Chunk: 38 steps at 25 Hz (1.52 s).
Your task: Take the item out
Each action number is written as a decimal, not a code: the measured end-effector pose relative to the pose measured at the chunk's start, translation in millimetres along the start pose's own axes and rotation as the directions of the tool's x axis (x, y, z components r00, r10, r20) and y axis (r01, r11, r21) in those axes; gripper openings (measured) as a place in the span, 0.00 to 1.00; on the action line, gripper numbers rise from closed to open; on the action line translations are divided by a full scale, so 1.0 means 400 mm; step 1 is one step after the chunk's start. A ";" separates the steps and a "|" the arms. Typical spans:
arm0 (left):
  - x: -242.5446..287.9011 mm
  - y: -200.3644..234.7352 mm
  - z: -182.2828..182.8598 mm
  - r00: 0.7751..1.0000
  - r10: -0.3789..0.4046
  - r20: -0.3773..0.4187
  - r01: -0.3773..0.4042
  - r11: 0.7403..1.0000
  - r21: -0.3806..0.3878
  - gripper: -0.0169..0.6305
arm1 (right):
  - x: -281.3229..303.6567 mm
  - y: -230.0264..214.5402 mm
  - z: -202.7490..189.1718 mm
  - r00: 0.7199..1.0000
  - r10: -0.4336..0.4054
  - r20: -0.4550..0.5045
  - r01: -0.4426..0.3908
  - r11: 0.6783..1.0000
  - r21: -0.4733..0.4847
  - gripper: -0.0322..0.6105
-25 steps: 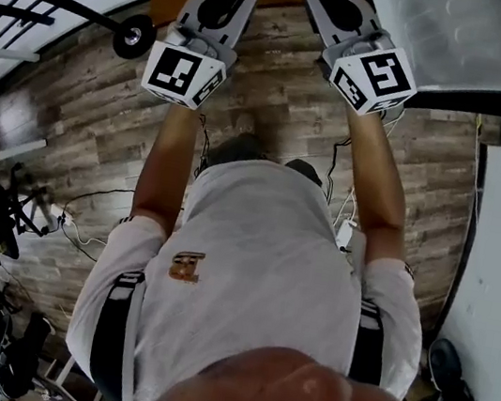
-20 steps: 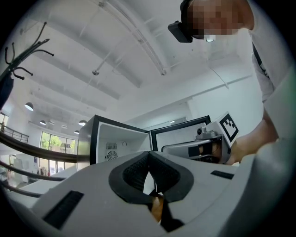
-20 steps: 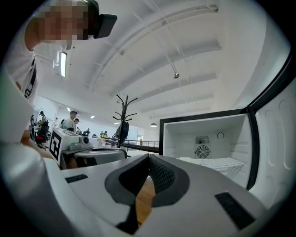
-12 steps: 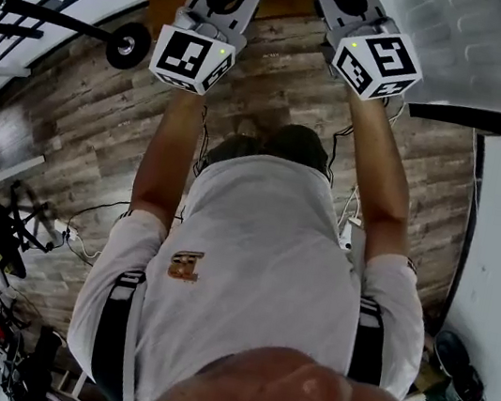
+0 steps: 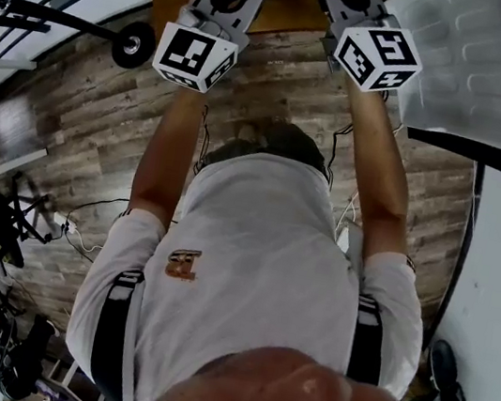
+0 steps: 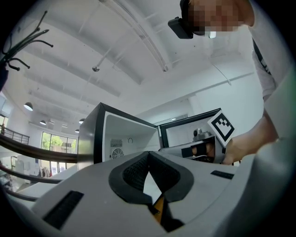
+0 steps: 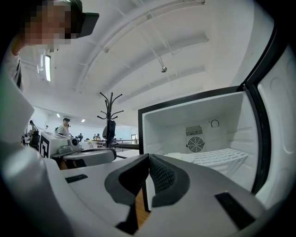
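Left hand-held gripper [image 6: 148, 153] and right hand-held gripper [image 7: 149, 156], jaws together, empty, facing open fridge [image 7: 185, 115]

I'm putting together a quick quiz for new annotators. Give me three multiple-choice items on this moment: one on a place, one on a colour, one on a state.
1. Where is the round fan grille? A on top of the fridge; B on its back wall; C on its left wall.
2. What colour is the fridge's inside? A white; B red; C black.
3. How do the right gripper's jaws stand? A wide apart; B on a bottle; C together, empty.
Key: B, the grille sits behind the shelf; A, the walls are white; C, the jaws touch.
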<state>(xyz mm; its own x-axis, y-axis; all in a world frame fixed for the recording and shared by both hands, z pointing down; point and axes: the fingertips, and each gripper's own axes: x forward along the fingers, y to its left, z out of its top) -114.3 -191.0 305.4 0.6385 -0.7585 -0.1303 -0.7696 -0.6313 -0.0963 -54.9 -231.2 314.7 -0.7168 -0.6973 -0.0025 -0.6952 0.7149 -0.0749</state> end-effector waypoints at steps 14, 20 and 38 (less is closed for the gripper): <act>0.233 0.052 -0.063 0.994 0.104 -0.023 -0.104 0.995 0.010 0.05 | 0.113 -0.242 -0.002 0.997 0.030 -0.065 -0.031 0.999 -0.013 0.10; 0.257 0.066 -0.078 0.990 0.136 -0.037 -0.136 0.991 0.009 0.05 | 0.148 -0.268 -0.018 0.994 0.038 -0.099 -0.035 0.999 0.032 0.11; 0.226 0.062 -0.152 0.994 0.060 -0.090 -0.067 0.995 -0.075 0.05 | 0.192 -0.312 -0.067 0.998 -0.031 -0.055 0.059 0.765 0.641 0.29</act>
<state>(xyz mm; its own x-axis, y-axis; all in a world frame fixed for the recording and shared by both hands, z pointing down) -75.1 -285.0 351.0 0.5895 -0.8064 -0.0468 -0.8076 -0.5895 -0.0135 -24.5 -372.6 350.5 -0.6966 -0.7154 0.0543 -0.5398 0.4728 -0.6965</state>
